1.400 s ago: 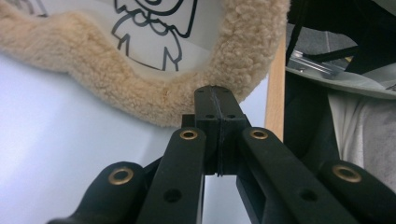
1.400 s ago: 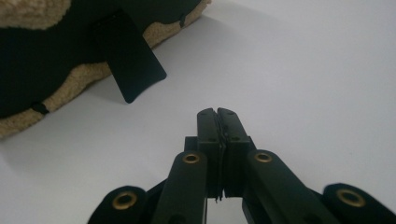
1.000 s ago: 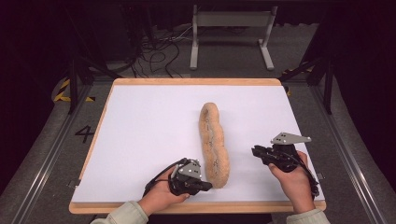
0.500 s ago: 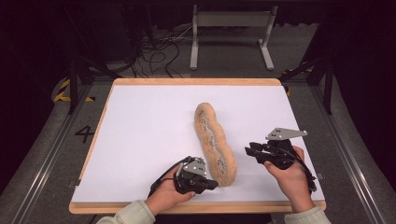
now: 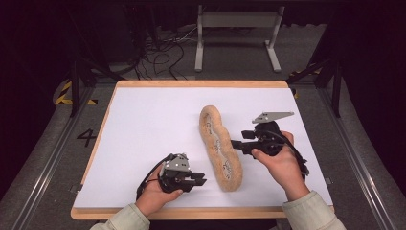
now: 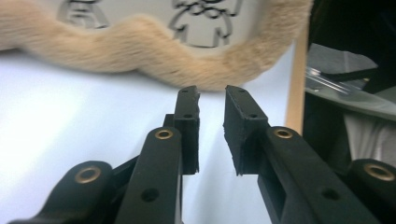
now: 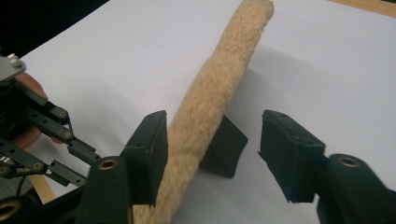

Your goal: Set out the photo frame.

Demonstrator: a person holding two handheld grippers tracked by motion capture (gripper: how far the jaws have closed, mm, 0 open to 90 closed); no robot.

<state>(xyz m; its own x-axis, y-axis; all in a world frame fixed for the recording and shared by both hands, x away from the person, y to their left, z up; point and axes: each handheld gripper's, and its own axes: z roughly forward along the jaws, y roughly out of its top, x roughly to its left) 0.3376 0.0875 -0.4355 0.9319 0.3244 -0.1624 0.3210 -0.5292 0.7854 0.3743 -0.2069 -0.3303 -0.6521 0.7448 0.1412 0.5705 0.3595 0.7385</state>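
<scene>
A long tan fleece strip [image 5: 221,153] with a grey printed lining lies lengthwise on the white table top [image 5: 143,124]. My left gripper [image 5: 203,179] rests on the table just left of the strip's near end, pointing at it. In the left gripper view its jaws [image 6: 212,93] have just been opening and stand slightly apart, empty, short of the fleece [image 6: 140,51]. My right gripper [image 5: 233,143] reaches the strip's right edge at mid-length. Its jaws [image 7: 215,119] have just been opening, with the raised fleece edge [image 7: 210,102] against one pad and unpinched.
The table top has a wooden rim [image 5: 191,213]. A metal stand [image 5: 237,28] and loose cables [image 5: 158,52] lie on the floor beyond the far edge. The left gripper [image 7: 42,135] shows at the left of the right gripper view.
Both grippers opened. The left one drew back leftward from the strip's near end. The right one moved left and up to the strip, which now lies spread with its grey lining showing.
</scene>
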